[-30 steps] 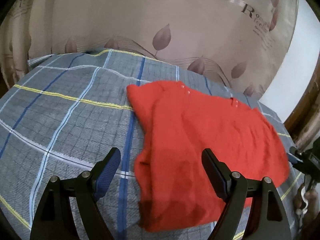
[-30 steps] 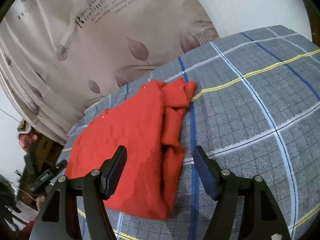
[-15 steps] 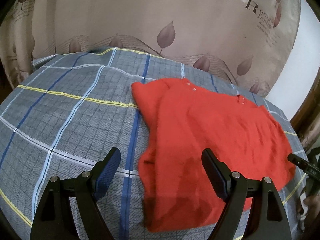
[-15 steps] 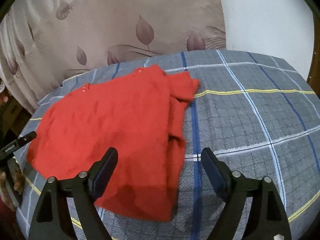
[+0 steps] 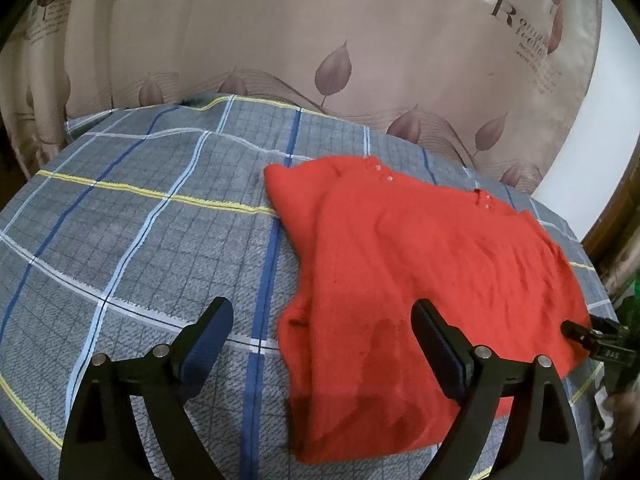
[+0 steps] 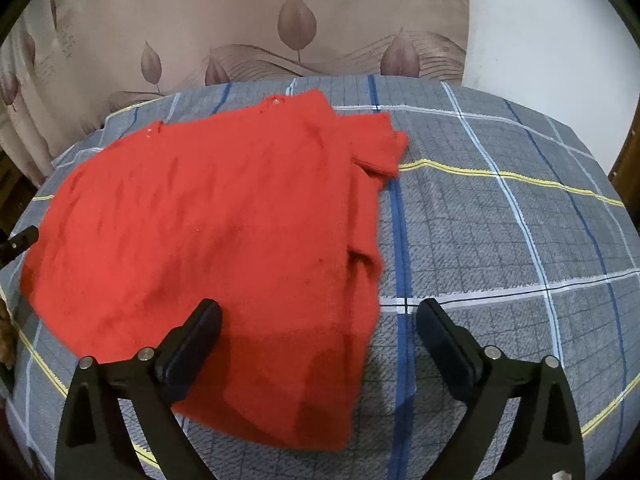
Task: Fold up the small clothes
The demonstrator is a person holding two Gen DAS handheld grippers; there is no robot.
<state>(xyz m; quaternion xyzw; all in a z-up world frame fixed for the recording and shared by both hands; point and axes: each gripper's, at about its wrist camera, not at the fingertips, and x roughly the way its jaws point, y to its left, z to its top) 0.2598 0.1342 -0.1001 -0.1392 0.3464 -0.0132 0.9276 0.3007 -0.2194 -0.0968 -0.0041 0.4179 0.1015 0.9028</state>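
Note:
A small red knitted garment lies flat on the grey plaid cloth, with small buttons near its far edge. It also shows in the right wrist view, one side folded over along the right. My left gripper is open and empty, held above the garment's near left edge. My right gripper is open and empty, above the garment's near right edge. The tip of the other gripper shows at the right edge of the left wrist view.
A beige curtain with leaf prints hangs behind the plaid surface. A white wall is at the right. Dark wooden furniture stands beyond the surface's right edge. Bare plaid cloth spreads to the garment's right.
Both grippers have pulled back and risen a little, staying open. The right wrist view has swung to face the garment more squarely. The garment lies still.

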